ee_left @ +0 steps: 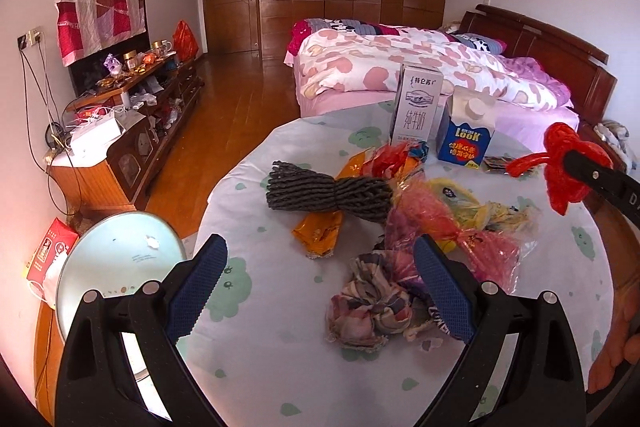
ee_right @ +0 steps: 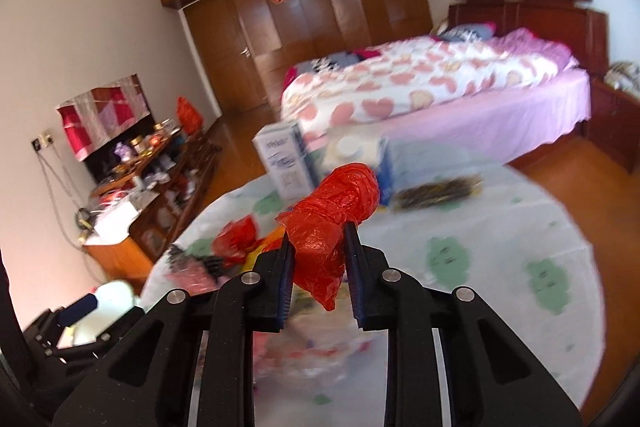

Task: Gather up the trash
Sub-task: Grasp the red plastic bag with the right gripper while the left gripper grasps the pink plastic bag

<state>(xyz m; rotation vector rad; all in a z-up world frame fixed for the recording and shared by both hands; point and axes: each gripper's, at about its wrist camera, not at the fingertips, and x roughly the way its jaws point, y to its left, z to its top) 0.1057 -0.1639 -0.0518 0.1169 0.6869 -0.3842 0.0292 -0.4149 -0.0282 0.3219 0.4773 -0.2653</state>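
Left gripper (ee_left: 320,279) spread wide, empty, over the round table (ee_left: 256,355). Right gripper (ee_right: 318,247) pinched on crumpled red plastic bag (ee_right: 336,223), lifted above table; blurred wrappers beneath, milk carton (ee_left: 416,107) beyond.

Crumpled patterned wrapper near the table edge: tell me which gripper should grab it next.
Left. The left gripper is open and empty, its fingers right beside the patterned wrapper. The right gripper is shut on the red plastic bag.

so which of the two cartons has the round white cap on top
The shorter blue carton marked "LOOK", right of the taller white-and-grey milk carton, which has a flat top and no cap.
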